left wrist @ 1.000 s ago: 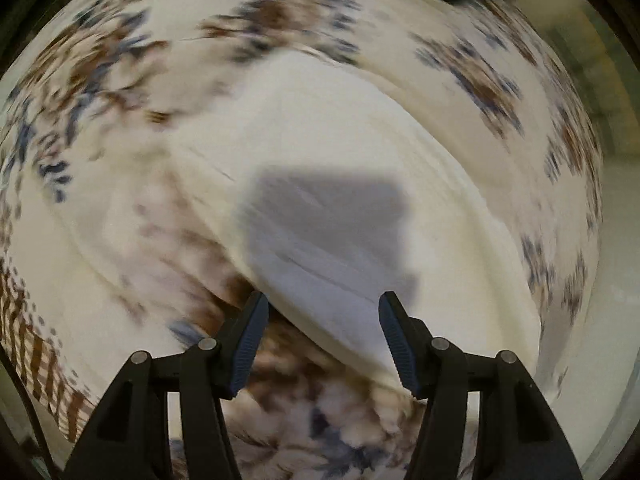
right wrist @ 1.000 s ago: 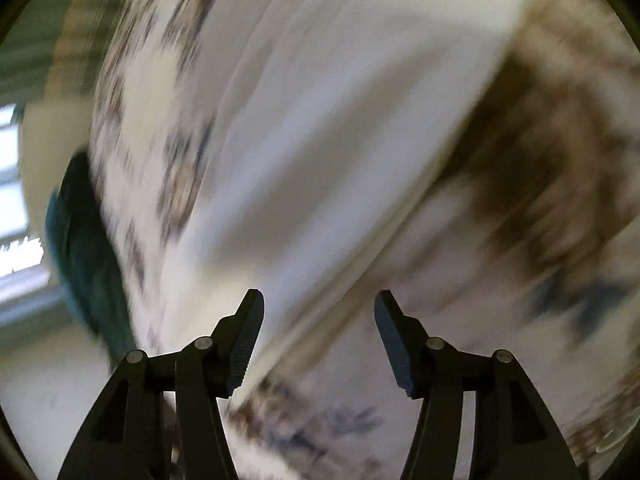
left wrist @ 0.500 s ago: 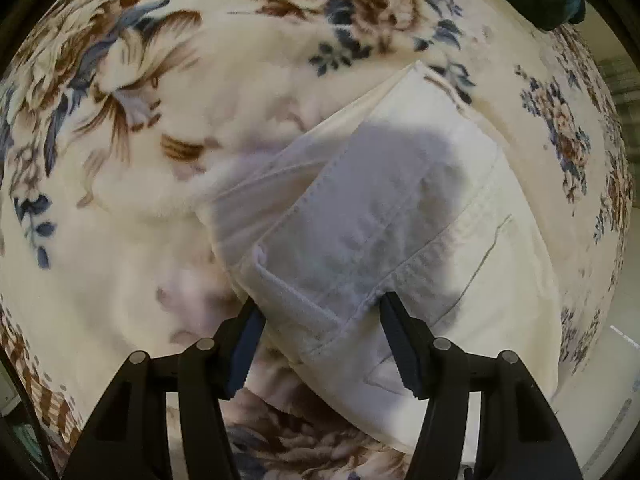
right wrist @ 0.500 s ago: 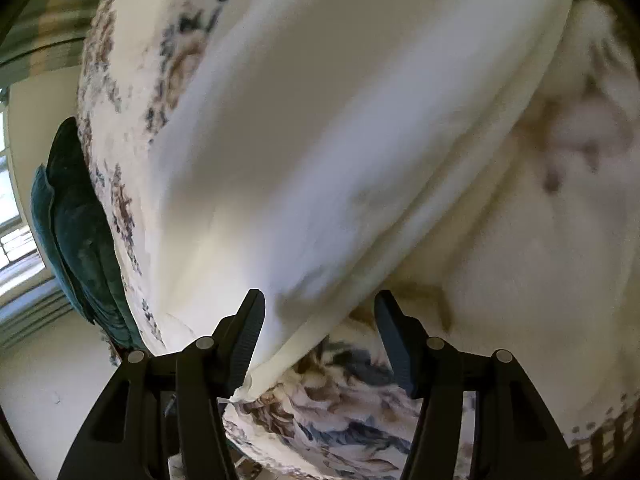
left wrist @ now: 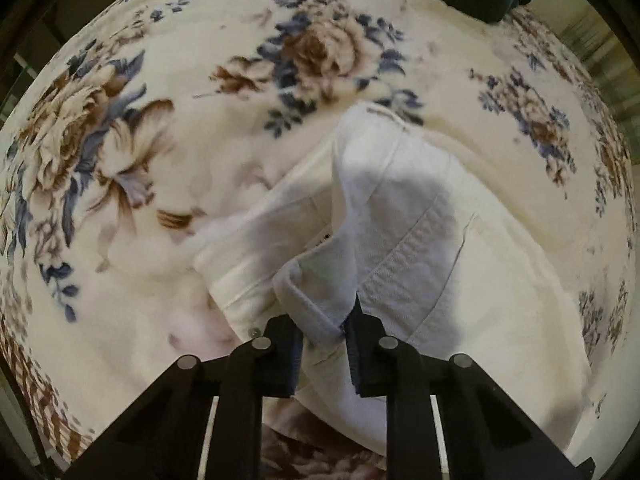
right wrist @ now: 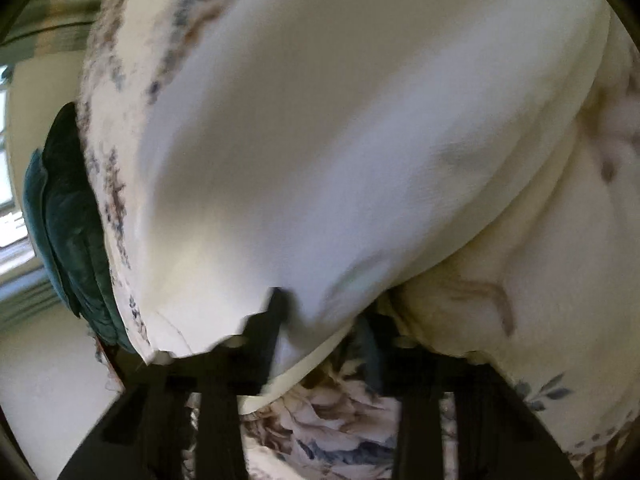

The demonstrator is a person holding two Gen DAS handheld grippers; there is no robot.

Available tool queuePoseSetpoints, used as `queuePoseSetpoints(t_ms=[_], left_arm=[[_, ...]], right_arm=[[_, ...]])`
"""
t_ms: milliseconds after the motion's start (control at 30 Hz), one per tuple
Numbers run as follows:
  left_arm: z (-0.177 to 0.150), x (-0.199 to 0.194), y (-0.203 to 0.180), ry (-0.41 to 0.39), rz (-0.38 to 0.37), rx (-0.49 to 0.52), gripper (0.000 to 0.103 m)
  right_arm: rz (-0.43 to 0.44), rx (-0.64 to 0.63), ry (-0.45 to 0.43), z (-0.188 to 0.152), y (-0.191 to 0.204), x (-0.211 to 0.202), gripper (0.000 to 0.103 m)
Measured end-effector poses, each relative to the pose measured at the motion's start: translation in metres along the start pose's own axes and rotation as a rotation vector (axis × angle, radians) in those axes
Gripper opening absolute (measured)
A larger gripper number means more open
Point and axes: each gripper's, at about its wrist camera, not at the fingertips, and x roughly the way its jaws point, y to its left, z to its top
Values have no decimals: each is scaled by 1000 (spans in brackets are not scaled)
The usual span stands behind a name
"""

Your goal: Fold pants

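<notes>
— Where are we?
— A home, a bedroom by the look of it: a plush floral blanket [left wrist: 168,128] covers the bed, a dark teal cushion [right wrist: 68,216] sits at its edge, a bright window [right wrist: 10,208] beyond.

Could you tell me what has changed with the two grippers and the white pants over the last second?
The left gripper has narrowed from wide open and now pinches the waistband corner of the white pants. The right gripper has narrowed too, with the pants' edge now draped between its fingers; blur hides whether it grips. The pants still lie on the floral blanket.
</notes>
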Motion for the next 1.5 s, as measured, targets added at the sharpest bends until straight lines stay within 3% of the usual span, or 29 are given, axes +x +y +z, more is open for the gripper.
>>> queuePoseSetpoints(t_ms=[100,200,300,433,567,633,667,700,733,767,800,900,1067,1133,1233,1333,1367,1400,1500], left_arm=[[-3,-19,14,-37,-11,-8,15],[1,-41,24,-86,-6,11,15],[8,-29,38,-62,24,28,16],[6,11,47,13,53,22,18],[-1,-14,44,-17,66,24,34],[-14,-44,38,-54,79,39,40],[-21,-59,34,-79,88,52,46],[-25,-66,31,-95,95,62,56],[-29,-75,25,-115,103,80,62],[-32,-82,17,-130,110,99,74],[-32,-86,6,-141,116,124,87],[-25,-81,-35,-171,96,212,99],[6,-31,-107,-123,74,331,99],[16,-1,-128,-79,84,368,99],[22,31,-143,-25,119,387,99],[24,45,-146,-19,148,396,99],[23,46,-146,-20,151,396,99],[22,46,-145,-21,153,393,99],[21,46,-137,-11,141,364,99]], right_arm=[[-23,-83,-36,-15,18,-12,10],[-8,-167,-33,-36,40,-27,10],[-46,-267,-36,-47,46,-38,9],[-98,-184,47,-36,23,-4,9],[-90,-130,156,-17,6,12,13],[-85,-177,194,-14,10,-1,28],[-101,-239,199,-15,13,-15,44],[-110,-290,192,-15,20,-28,55],[-117,-327,183,-16,23,-36,60],[-136,-397,163,-15,32,-51,68],[-142,-436,153,-14,40,-59,71],[-114,-582,124,2,85,-71,72],[-78,-812,183,49,189,-18,72],[-31,-839,269,69,227,20,72],[27,-822,419,87,251,67,72],[-17,-785,576,88,251,121,72],[-14,-775,608,86,250,129,66],[7,-754,669,79,249,143,48],[4,-813,720,58,249,151,38]])
